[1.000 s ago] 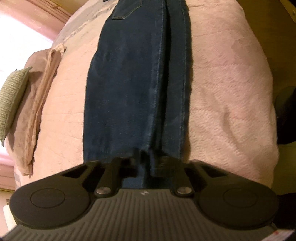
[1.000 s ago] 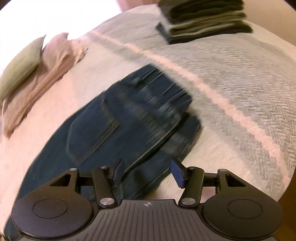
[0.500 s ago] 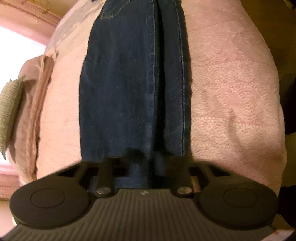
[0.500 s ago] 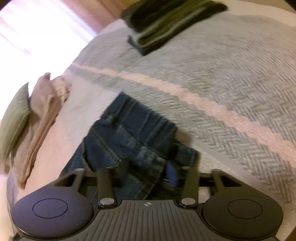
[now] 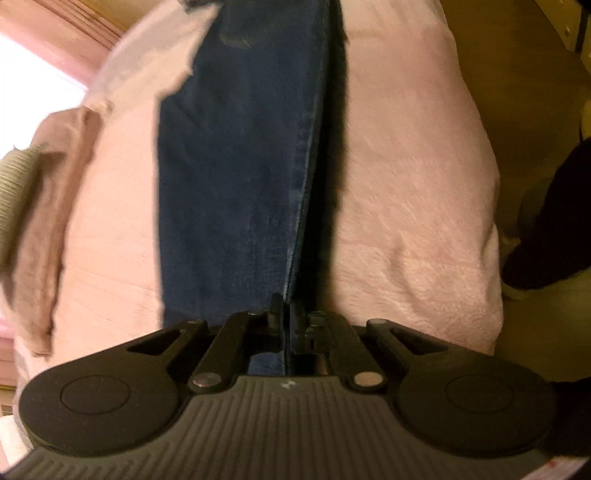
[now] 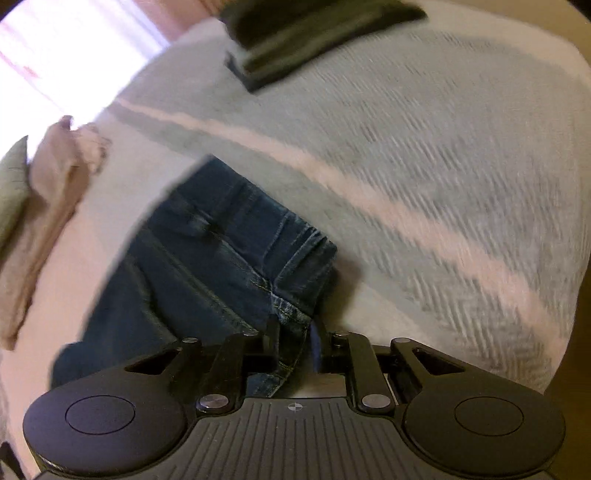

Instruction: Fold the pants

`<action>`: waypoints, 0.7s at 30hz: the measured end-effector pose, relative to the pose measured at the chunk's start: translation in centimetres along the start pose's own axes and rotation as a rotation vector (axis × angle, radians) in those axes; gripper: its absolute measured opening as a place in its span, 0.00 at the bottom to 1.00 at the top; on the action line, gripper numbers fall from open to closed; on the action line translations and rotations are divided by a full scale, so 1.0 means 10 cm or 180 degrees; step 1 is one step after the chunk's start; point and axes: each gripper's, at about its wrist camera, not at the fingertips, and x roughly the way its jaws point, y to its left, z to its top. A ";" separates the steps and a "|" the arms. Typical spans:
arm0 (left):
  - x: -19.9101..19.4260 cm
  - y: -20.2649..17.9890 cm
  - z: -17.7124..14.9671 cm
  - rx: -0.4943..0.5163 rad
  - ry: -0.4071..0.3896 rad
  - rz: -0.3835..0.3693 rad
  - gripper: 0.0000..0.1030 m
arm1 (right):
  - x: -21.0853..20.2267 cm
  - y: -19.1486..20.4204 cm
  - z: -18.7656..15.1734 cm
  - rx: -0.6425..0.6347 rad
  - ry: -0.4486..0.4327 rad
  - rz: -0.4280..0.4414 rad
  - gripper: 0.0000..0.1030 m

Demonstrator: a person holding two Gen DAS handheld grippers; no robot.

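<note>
The pants (image 5: 236, 192) are pinched by the left tool (image 5: 285, 317) at the hem. The waistband seems clamped as the right tool (image 6: 295, 334) has just been closing. A lift off the bed (image 5: 413, 206) is called for next.

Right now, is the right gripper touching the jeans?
Touching. The right wrist view shows the right gripper pinching the jeans at their waist end.

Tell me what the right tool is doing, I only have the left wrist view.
Observer: The right tool has just been closing on the jeans; denim by a stitched seam is pinched in it.
Operator: Anything else on the bed over there?
Observer: A stack of dark folded clothes lies beyond, on a grey herringbone blanket.
Operator: Touching the jeans?
Observer: No, apart; a pale stripe on the blanket runs between them.
</note>
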 end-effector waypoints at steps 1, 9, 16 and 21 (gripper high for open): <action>0.06 -0.01 0.00 -0.0002 0.0053 -0.0025 0.03 | -0.01 0.00 -0.02 -0.0015 -0.0042 0.0009 0.14; -0.18 0.17 -0.29 -0.0439 0.0161 -0.0060 0.13 | -0.43 0.25 -0.26 -0.0403 -0.0127 -0.0163 0.35; -0.54 0.36 -1.10 -0.1019 0.0335 0.0184 0.18 | -0.53 1.04 -1.14 -0.1006 0.0139 0.0083 0.48; -0.68 0.36 -1.92 -0.1085 0.0429 0.0341 0.24 | -0.48 1.84 -2.09 -0.1399 0.0357 0.0358 0.49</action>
